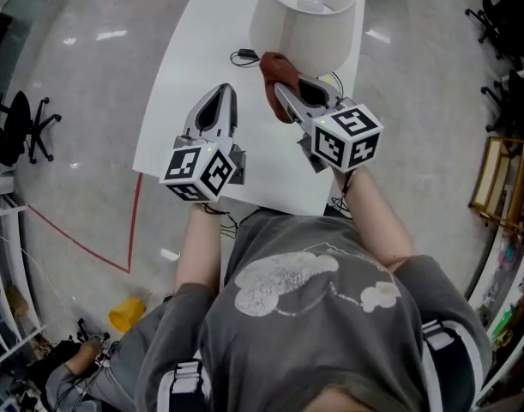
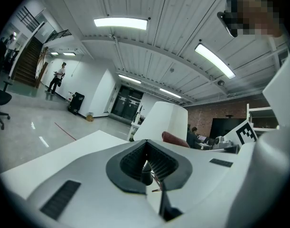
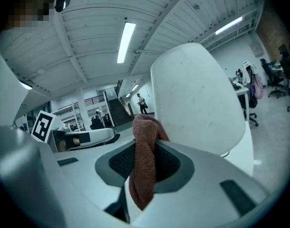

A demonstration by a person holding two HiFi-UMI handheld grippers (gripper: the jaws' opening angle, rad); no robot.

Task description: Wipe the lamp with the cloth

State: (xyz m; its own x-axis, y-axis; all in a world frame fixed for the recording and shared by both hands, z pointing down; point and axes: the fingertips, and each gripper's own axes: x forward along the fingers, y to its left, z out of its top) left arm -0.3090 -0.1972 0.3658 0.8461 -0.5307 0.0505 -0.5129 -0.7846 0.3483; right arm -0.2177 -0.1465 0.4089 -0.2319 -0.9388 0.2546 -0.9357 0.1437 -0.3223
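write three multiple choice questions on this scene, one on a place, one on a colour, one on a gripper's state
1. Where is the cloth?
A. in the right gripper, beside the lamp shade
B. draped over the shade's top
C. stuffed inside the shade

2. What colour is the cloth?
A. blue
B. yellow
C. reddish brown

3. How is the left gripper?
A. shut on the cloth
B. shut, holding nothing
C. open around the shade

Answers: 1 A, the right gripper view shows its jaws pinching it beside the shade. 2 C, reddish brown in every view. 3 B, its own view shows the jaws together, nothing clamped.
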